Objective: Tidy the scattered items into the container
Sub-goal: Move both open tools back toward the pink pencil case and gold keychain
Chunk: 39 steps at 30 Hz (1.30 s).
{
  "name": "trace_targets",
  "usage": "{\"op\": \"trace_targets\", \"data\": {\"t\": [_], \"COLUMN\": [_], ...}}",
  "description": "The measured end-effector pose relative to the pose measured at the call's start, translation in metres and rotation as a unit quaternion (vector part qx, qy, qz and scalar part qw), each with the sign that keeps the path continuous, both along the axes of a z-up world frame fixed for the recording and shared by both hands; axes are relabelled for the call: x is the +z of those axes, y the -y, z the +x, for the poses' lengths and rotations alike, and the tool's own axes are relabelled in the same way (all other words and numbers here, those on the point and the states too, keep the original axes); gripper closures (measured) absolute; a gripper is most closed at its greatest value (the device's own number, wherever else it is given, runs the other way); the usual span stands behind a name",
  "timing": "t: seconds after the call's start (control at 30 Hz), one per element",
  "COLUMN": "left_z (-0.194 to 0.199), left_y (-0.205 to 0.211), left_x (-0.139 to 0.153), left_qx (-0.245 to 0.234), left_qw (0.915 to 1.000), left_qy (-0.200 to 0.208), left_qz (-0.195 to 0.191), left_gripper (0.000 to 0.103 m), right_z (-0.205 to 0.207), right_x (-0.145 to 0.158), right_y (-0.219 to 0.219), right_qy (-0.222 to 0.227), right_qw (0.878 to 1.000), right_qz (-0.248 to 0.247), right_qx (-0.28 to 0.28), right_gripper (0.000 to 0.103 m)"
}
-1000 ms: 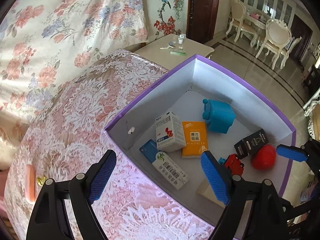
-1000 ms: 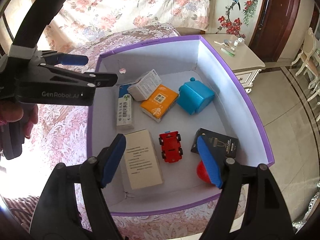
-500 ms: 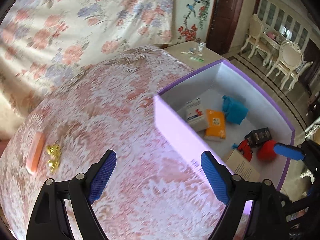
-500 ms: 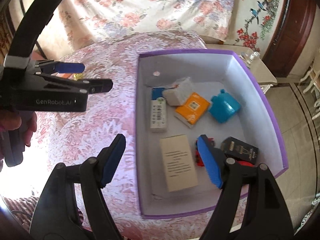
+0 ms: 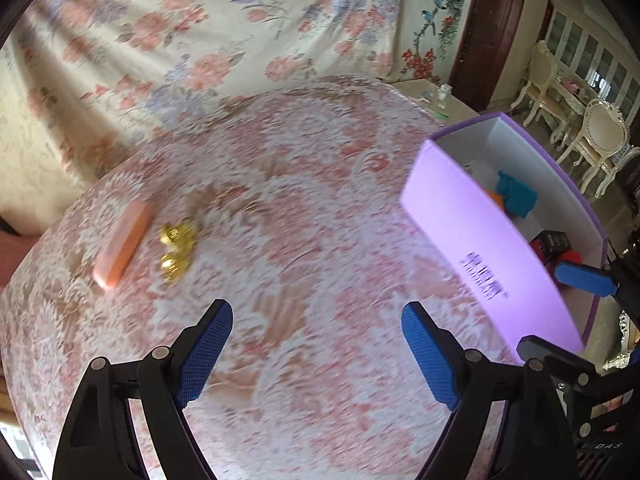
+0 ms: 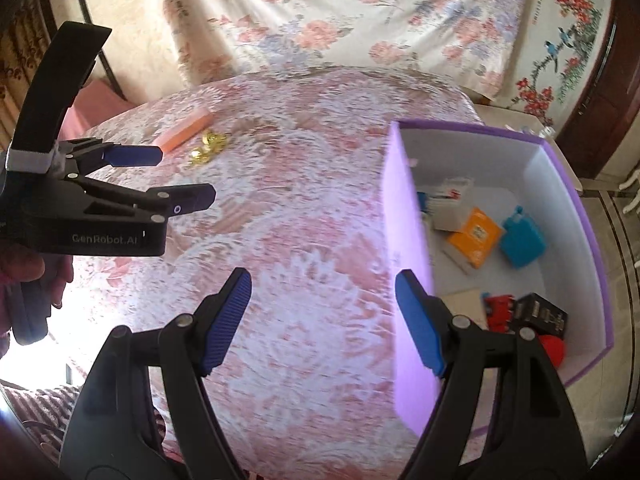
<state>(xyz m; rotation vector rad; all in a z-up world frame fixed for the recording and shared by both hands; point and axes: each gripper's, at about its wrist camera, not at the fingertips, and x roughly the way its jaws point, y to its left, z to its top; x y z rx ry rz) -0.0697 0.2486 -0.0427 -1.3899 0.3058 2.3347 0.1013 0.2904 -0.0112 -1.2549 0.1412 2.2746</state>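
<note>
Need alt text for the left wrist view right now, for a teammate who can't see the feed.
The left gripper, open and empty, hangs over a pink lace tablecloth. A pink bar and a gold trinket lie ahead to its left; the purple box with tidied items sits at right.

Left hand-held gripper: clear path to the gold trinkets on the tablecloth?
Probably yes. The left hand-held gripper is open and empty, with only bare tablecloth between it and the gold trinkets; the pink bar lies beside them.

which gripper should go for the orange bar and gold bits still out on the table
Probably left. In the right wrist view the open left gripper sits much nearer the orange bar and gold pieces; the open, empty right gripper hangs back beside the purple box.
</note>
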Motion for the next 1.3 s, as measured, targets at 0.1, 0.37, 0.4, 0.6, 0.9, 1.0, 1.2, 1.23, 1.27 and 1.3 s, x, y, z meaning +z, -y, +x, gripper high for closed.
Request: {"op": "trace_targets", "data": {"t": [0.1, 0.37, 0.4, 0.6, 0.9, 1.0, 1.2, 1.23, 1.27, 1.3], "left_z": [-0.005, -0.020, -0.022, -0.033, -0.052, -0.061, -0.084, -0.088, -0.093, -0.097], "left_y": [0.023, 0.080, 0.087, 0.125, 0.161, 0.169, 0.184, 0.187, 0.189, 0.192], "left_x": [0.000, -0.005, -0.006, -0.017, -0.044, -0.051, -0.068, -0.071, -0.074, -0.077], "left_qx": [0.010, 0.028, 0.031, 0.046, 0.047, 0.042, 0.030, 0.029, 0.027, 0.025], "left_qw": [1.0000, 0.9995, 0.9994, 0.9986, 0.9972, 0.9969, 0.9962, 0.9960, 0.9958, 0.9957], "left_qy": [0.001, 0.009, 0.011, 0.024, 0.054, 0.062, 0.073, 0.075, 0.076, 0.078], "left_qz": [-0.001, -0.008, -0.009, -0.012, -0.023, -0.026, -0.038, -0.041, -0.042, -0.044], "left_gripper": [0.016, 0.016, 0.016, 0.016, 0.016, 0.016, 0.016, 0.016, 0.016, 0.016], "right_z": [-0.015, -0.055, -0.059, -0.083, -0.109, -0.117, -0.142, -0.147, -0.153, -0.159], "right_x": [-0.004, -0.020, -0.022, -0.038, -0.062, -0.070, -0.086, -0.089, -0.092, -0.094], "right_y": [0.010, 0.025, 0.027, 0.040, 0.043, 0.038, 0.032, 0.032, 0.032, 0.031], "right_qy": [0.002, 0.014, 0.015, 0.032, 0.062, 0.074, 0.093, 0.095, 0.097, 0.098], "right_qw": [1.000, 1.000, 1.000, 0.999, 0.997, 0.995, 0.994, 0.994, 0.994, 0.994], "right_qz": [-0.003, -0.021, -0.023, -0.035, -0.053, -0.058, -0.057, -0.057, -0.057, -0.056], "right_qx": [0.006, 0.010, 0.011, 0.021, 0.018, 0.014, 0.015, 0.015, 0.013, 0.011], "right_gripper": [0.027, 0.026, 0.026, 0.026, 0.026, 0.026, 0.026, 0.026, 0.026, 0.026]}}
